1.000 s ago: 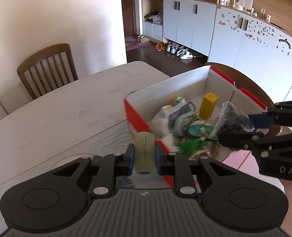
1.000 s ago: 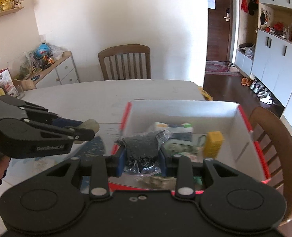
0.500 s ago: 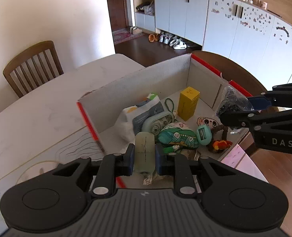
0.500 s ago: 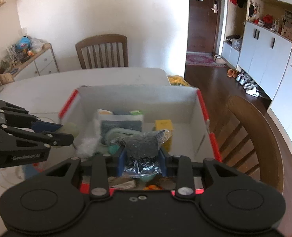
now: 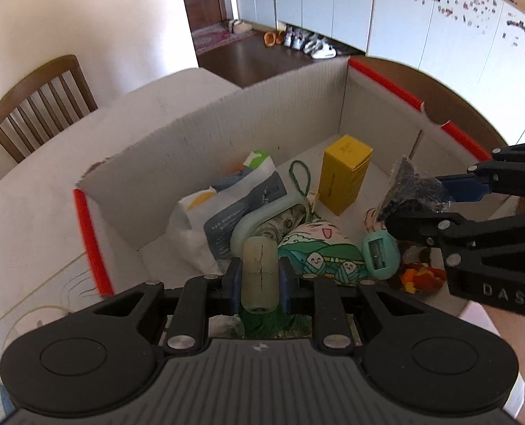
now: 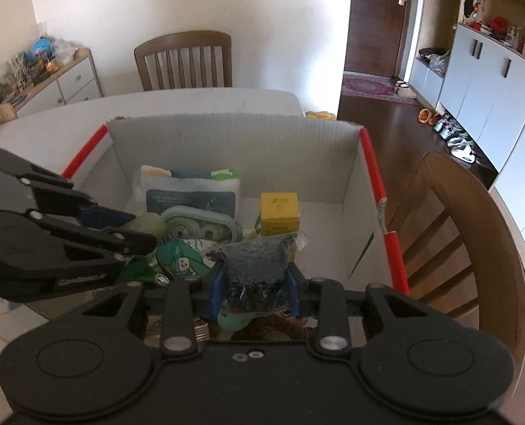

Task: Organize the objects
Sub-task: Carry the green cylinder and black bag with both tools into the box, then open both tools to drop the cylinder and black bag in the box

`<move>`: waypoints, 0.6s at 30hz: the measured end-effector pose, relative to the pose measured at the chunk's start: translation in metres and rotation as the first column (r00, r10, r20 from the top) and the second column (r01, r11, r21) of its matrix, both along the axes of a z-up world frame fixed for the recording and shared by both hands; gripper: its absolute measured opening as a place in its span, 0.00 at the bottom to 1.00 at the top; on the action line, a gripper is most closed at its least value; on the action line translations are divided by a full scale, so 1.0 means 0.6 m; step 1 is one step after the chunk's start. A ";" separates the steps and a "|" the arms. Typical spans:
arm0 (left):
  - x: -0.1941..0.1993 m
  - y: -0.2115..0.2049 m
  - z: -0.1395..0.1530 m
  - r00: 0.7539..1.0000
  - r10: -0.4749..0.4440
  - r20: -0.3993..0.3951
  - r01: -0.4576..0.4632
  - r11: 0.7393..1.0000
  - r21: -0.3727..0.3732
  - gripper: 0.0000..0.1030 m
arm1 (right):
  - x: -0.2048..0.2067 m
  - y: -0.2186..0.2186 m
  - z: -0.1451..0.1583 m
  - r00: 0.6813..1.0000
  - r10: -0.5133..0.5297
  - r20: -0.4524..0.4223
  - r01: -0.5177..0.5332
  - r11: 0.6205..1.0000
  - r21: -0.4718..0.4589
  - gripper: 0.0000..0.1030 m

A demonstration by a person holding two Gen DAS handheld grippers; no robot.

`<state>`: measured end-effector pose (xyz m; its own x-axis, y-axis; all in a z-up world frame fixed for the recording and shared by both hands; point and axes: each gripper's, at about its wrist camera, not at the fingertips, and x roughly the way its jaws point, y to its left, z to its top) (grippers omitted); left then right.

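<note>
A white cardboard box with red edges (image 5: 290, 113) (image 6: 234, 141) stands on the table, holding several items. My left gripper (image 5: 260, 276) is shut on a pale green cylinder (image 5: 260, 269) and hangs over the box's near left part. My right gripper (image 6: 255, 287) is shut on a crinkly bag of dark grains (image 6: 257, 265) over the box's near right part; the same bag (image 5: 413, 191) shows at the right of the left wrist view. Inside lie a yellow carton (image 5: 345, 173), a white pouch (image 5: 223, 205), a cartoon pouch (image 5: 319, 248) and a teal egg-shaped device (image 5: 381, 253).
The pale table (image 5: 49, 184) runs left of the box. One wooden chair (image 6: 186, 58) stands at the table's far side, another (image 6: 468, 233) right of the box. White cabinets (image 5: 422, 10) and shoes (image 5: 312, 42) line the far wall.
Both grippers have moved forward and down over the box, each keeping its grip. The box interior now fills more of both views.
</note>
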<state>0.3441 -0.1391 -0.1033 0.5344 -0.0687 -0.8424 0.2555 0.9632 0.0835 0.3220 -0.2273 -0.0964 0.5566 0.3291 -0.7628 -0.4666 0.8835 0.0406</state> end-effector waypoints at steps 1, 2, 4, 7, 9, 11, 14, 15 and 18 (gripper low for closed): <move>0.004 -0.001 -0.006 1.000 0.003 -0.008 -0.003 1.000 0.008 0.20 | 0.002 0.001 -0.003 1.000 0.002 -0.005 -0.002 1.000 -0.002 0.32; 0.008 -0.003 -0.010 1.000 0.003 -0.015 -0.003 1.000 0.012 0.20 | 0.005 0.002 -0.006 1.000 0.007 -0.010 -0.007 1.000 -0.002 0.32; 0.014 -0.003 -0.019 1.000 0.003 -0.027 -0.002 1.000 0.016 0.20 | 0.009 0.006 -0.010 1.000 0.017 -0.017 -0.017 1.000 -0.008 0.32; 0.019 -0.004 -0.027 0.999 0.004 -0.036 -0.003 1.000 0.021 0.20 | 0.013 0.013 -0.019 0.999 0.030 -0.027 -0.031 0.999 -0.021 0.33; 0.023 -0.003 -0.032 0.999 0.005 -0.045 -0.004 1.000 0.020 0.20 | 0.015 0.017 -0.025 0.999 0.038 -0.035 -0.039 0.999 -0.025 0.33; 0.022 -0.003 -0.035 0.998 0.006 -0.056 -0.005 1.000 0.019 0.20 | 0.015 0.019 -0.030 0.998 0.044 -0.039 -0.045 0.998 -0.031 0.34; 0.022 -0.003 -0.037 0.998 0.007 -0.064 -0.006 1.000 0.017 0.20 | 0.015 0.022 -0.034 0.998 0.053 -0.045 -0.054 0.998 -0.037 0.36; 0.021 -0.003 -0.036 0.998 0.007 -0.065 -0.006 1.000 0.016 0.20 | 0.015 0.022 -0.034 0.998 0.054 -0.045 -0.056 0.998 -0.038 0.36; 0.021 -0.001 -0.037 0.997 0.010 -0.073 -0.009 1.000 0.009 0.20 | 0.015 0.022 -0.034 0.997 0.054 -0.050 -0.056 0.998 -0.037 0.36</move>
